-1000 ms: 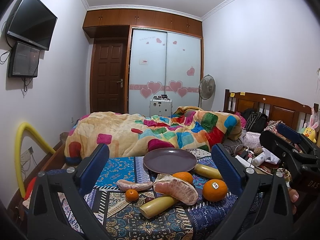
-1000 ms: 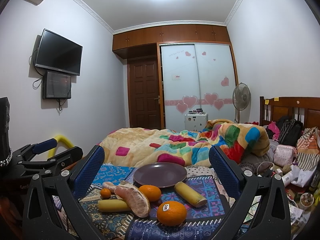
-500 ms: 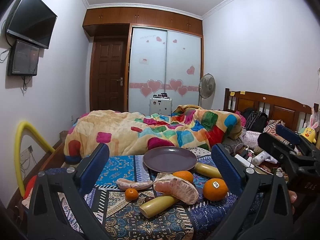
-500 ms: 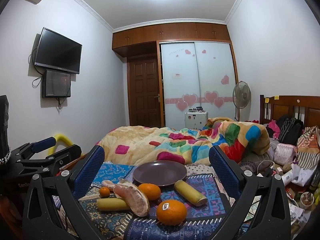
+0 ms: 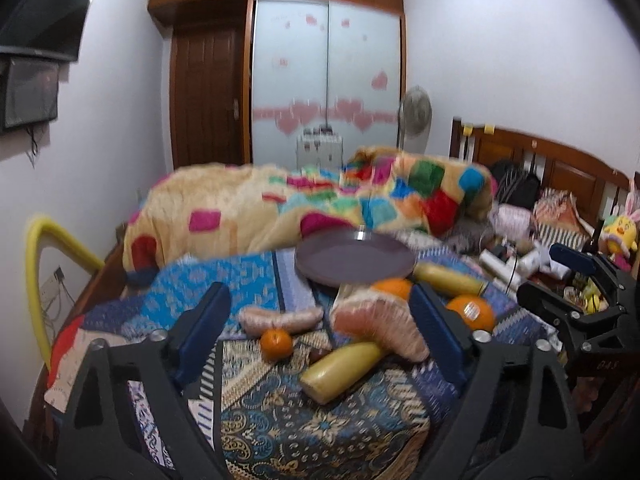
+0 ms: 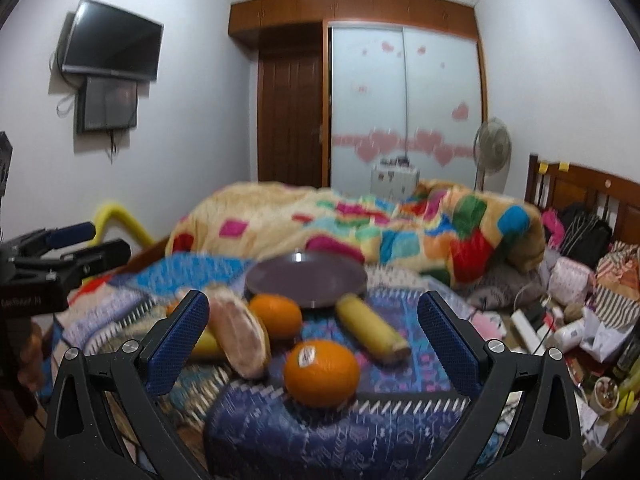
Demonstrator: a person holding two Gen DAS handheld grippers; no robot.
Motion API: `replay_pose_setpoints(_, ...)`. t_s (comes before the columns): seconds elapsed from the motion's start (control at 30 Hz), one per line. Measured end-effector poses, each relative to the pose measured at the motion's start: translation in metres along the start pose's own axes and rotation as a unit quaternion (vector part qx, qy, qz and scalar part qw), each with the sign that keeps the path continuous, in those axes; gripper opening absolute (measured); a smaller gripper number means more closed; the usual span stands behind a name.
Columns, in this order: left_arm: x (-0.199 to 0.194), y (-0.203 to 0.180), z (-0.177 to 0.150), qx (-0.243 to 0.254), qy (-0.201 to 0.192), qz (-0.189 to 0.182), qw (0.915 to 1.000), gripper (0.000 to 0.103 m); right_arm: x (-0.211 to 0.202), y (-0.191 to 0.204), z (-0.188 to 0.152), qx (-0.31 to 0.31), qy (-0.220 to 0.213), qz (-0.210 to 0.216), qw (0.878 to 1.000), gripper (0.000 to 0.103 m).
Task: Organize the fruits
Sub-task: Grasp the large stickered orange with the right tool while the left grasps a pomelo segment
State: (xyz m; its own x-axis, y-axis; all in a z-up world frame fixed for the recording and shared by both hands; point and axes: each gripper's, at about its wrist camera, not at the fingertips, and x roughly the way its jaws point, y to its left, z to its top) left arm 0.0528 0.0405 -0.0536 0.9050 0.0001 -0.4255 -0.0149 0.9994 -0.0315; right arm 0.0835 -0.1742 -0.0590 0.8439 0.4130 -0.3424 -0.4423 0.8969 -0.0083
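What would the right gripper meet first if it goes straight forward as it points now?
Probably the stickered orange, centred between the open jaws of the right gripper and nearest to it; depth is uncertain.

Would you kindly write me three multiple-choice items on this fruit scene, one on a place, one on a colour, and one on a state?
1. Where does the stickered orange lie?
A. On the plate
B. On the patterned cloth, nearer the cameras than the plate
C. On the quilt

2. What colour is the plate?
A. White
B. Dark purple
C. Yellow

3. How do the right gripper's jaws stand?
A. Open, holding nothing
B. Shut on a banana
C. Shut on the plate

Answers:
1 B: the orange sits on the cloth, in front of the plate.
2 B: its surface reads dark purple in both views.
3 A: the blue pads stand wide apart with the orange on the cloth beyond them.
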Motion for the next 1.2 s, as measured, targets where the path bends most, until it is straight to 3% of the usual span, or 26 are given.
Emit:
replay_pose_setpoints(0.23, 0.042, 0.013, -0.025, -0.013, 0.078, -0.011, 0.9968, 0.078, 0.023, -0.008, -0.022, 0.007, 0.059, 0.013, 0.998, 0.103)
replay_pose_setpoints(0.43, 0.061, 0.009, -0.032, -0.009, 0.102, -0.028, 0.9944, 0.078, 0.04, -0.008, -0.038, 0.004, 0.091, 0.018, 0.996, 0.096)
replay_pose_setpoints(0.57, 0.075, -0.003, -0.032, -0.008, 0.117, -0.045, 0.9921, 0.078, 0.051, -0.008, -0.044, 0.008, 0.109, 0.028, 0.994, 0.084)
replay_pose_setpoints(0.67, 0.084, -0.013, -0.032, -0.005, 0.128, -0.053, 0.9903, 0.08, 0.058, -0.009, -0.046, 0.013, 0.117, 0.038, 0.992, 0.079)
replay_pose_setpoints(0.83, 0.09, -0.024, -0.029, -0.003, 0.128, -0.06, 0.99, 0.094, 0.068, -0.012, -0.05, 0.011, 0.126, 0.046, 0.991, 0.068)
replay_pose_setpoints(1.03, 0.101, -0.041, -0.024, -0.009, 0.142, -0.066, 0.9877, 0.098, 0.066, -0.021, -0.051, 0.028, 0.123, 0.07, 0.99, 0.066)
replay_pose_setpoints(1.2, 0.114, -0.054, -0.026, -0.019, 0.166, -0.068, 0.9836, 0.099, 0.062, -0.033, -0.052, 0.033, 0.119, 0.056, 0.991, 0.066)
